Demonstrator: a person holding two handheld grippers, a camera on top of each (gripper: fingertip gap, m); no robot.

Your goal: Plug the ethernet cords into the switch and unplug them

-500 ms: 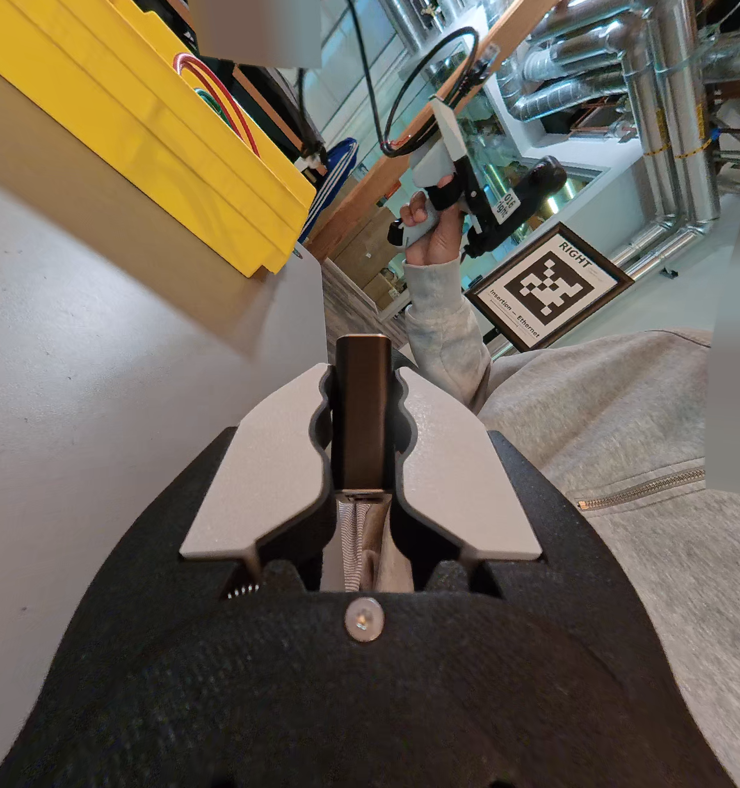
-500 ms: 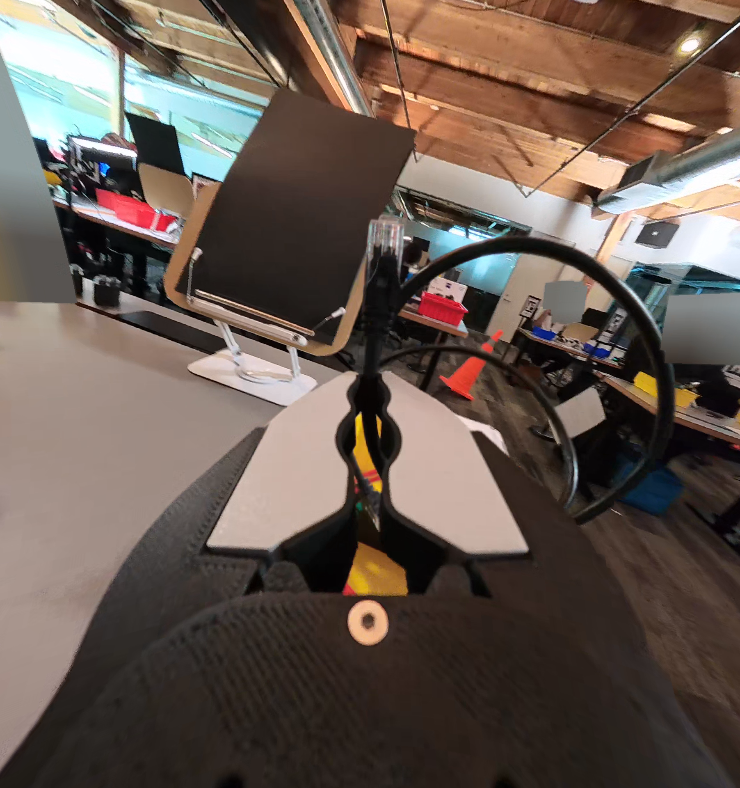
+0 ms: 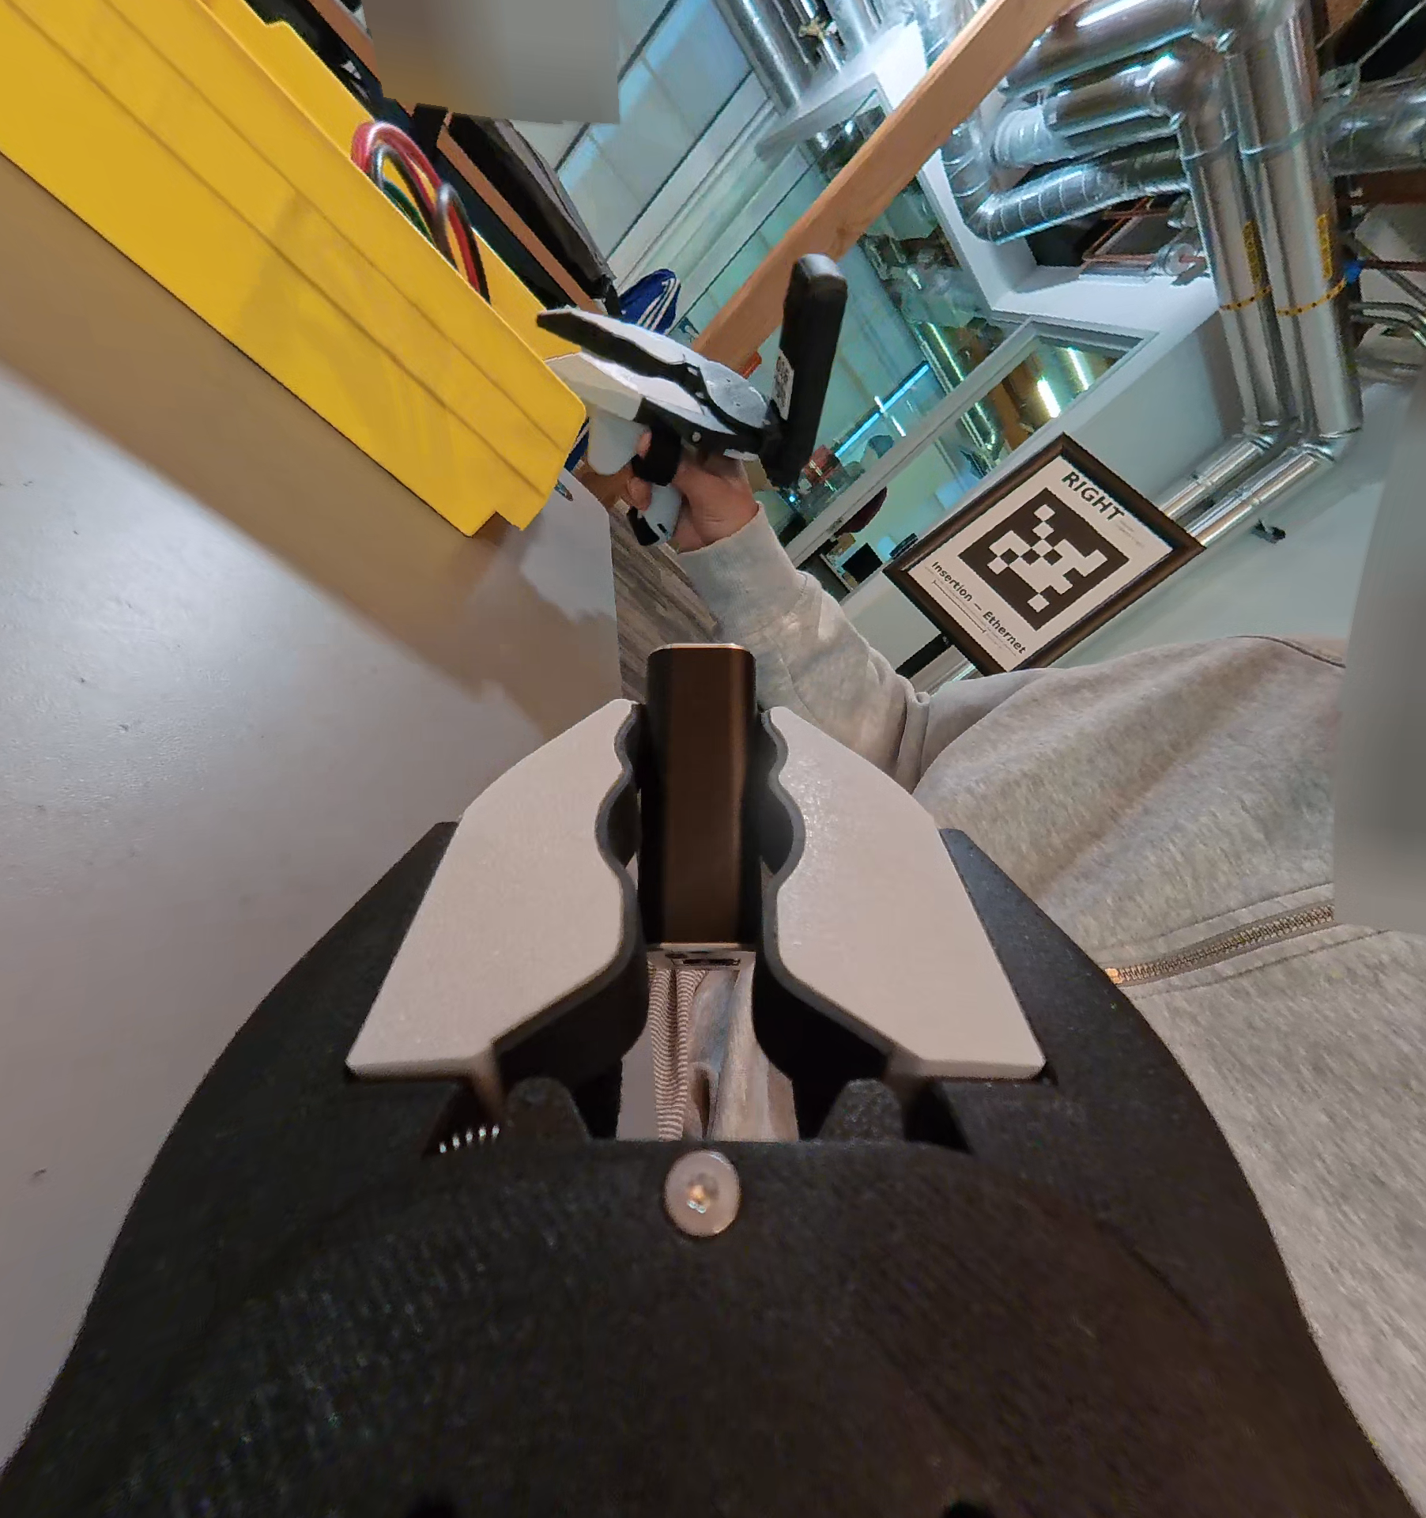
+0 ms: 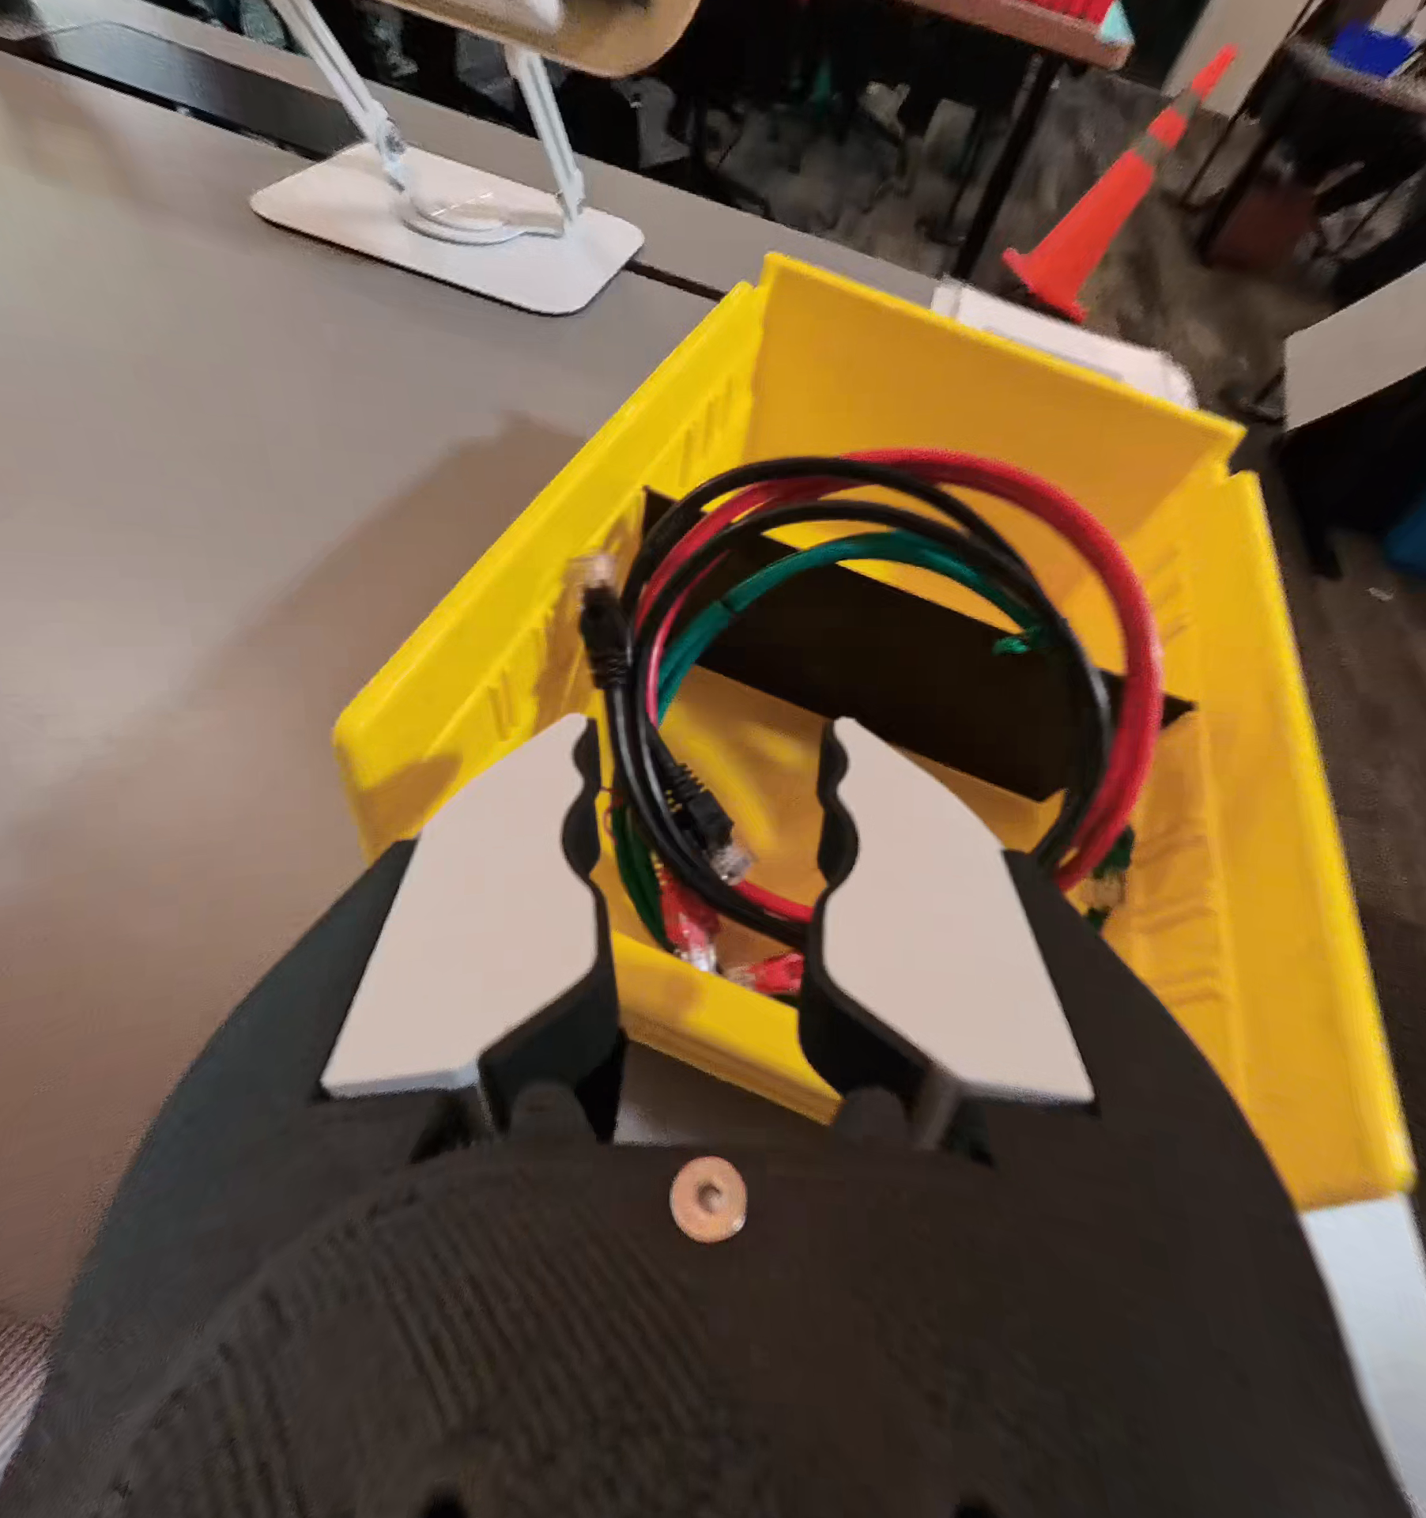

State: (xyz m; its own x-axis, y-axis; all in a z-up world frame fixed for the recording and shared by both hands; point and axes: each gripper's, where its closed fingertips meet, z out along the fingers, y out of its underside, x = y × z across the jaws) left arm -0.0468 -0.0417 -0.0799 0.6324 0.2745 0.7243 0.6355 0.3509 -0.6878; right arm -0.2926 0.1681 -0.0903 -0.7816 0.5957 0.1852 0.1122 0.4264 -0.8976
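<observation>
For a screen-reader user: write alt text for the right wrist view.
The open right gripper hovers over a yellow bin at the corner of a grey table, holding nothing. Coiled black, red and green ethernet cords lie in the bin. Behind it are a white stand base and an orange cone.

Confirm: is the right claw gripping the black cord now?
No, the right claw is open above the yellow bin, and the black cord lies loose inside.

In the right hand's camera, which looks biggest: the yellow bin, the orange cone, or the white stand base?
1. yellow bin, biggest.
2. white stand base.
3. orange cone, though it stands farther away, so it is unsure.
</observation>
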